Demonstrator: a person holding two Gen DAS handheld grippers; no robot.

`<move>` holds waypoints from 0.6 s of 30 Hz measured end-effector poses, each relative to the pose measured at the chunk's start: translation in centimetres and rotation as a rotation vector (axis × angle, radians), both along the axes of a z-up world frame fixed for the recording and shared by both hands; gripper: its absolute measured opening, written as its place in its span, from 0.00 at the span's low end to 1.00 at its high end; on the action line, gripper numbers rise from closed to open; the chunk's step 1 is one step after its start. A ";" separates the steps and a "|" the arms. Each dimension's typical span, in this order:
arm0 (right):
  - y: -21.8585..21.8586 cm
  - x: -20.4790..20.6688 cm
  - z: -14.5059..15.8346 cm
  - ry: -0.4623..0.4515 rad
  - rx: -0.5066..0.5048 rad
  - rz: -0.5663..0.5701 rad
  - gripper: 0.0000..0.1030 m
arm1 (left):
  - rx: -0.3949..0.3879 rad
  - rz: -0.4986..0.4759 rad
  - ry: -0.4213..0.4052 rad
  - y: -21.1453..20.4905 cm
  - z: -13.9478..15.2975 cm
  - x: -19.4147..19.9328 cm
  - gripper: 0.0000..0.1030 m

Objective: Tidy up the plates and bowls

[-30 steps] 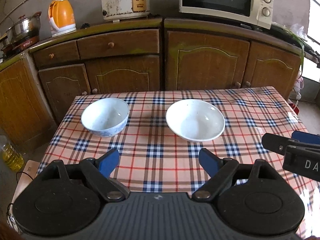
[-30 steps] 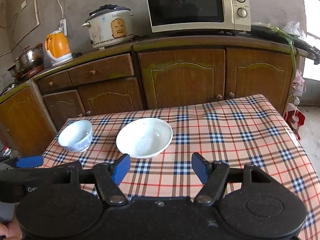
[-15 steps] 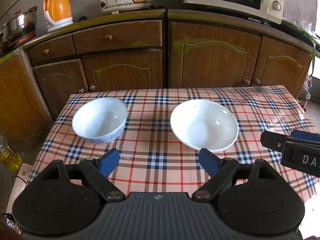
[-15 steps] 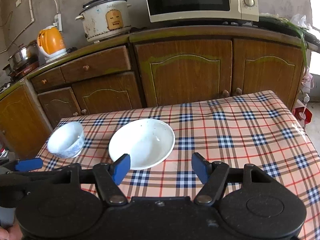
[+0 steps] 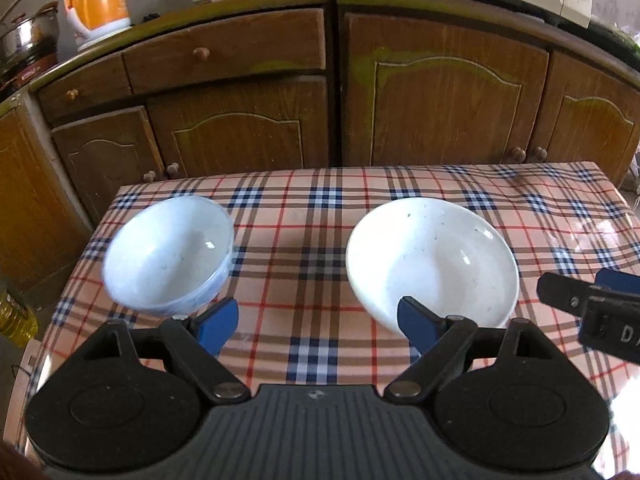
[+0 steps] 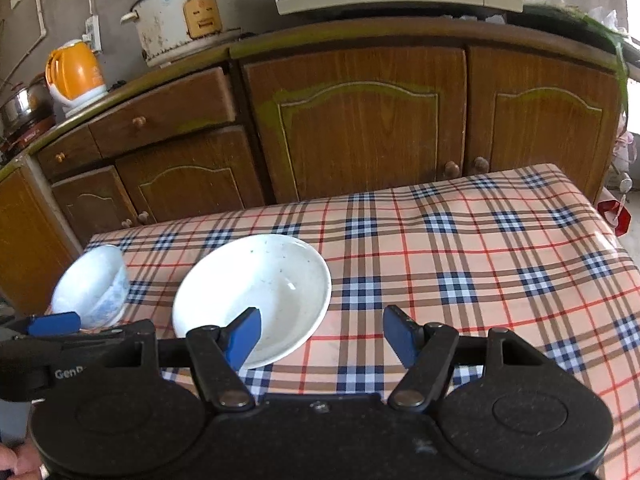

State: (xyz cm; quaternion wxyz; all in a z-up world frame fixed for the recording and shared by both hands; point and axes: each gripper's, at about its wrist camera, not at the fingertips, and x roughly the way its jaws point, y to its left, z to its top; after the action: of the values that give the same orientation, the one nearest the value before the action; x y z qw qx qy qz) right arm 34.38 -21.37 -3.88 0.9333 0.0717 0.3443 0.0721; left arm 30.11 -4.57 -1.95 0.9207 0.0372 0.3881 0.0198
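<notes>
Two bowls ahead of me, one for each hand, nothing held.

My left gripper point(image 5: 318, 326), jaws spread and empty, lies nearer the small bowl point(image 5: 168, 254) off its left pad; my right gripper point(image 6: 320, 338), equally spread, has the wide bowl point(image 6: 252, 294) by its left finger, probably not touching.

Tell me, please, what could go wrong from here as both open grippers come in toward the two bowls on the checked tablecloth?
1. The left gripper sits between the small blue-white bowl and the wide white bowl; a finger could nudge a rim instead of straddling it.
2. The right gripper is close beside the left; they might collide.
3. The glossy tablecloth looks slick, so a pushed bowl may slide.
</notes>
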 end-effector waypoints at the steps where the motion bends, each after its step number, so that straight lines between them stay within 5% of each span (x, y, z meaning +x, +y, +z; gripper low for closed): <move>1: 0.0 0.5 -0.4 0.010 0.002 0.000 0.78 | 0.006 -0.003 0.002 -0.1 -0.3 0.4 0.86; 18: 0.6 7.1 -6.0 0.104 0.089 -0.031 0.78 | 0.021 -0.007 0.044 0.0 -4.6 6.6 0.77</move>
State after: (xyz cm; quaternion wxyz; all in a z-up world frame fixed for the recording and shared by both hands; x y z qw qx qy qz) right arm 41.50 -20.77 -9.87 0.9111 0.1219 0.3876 0.0692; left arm 36.70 -4.55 -6.53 0.9114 0.0488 0.4080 0.0198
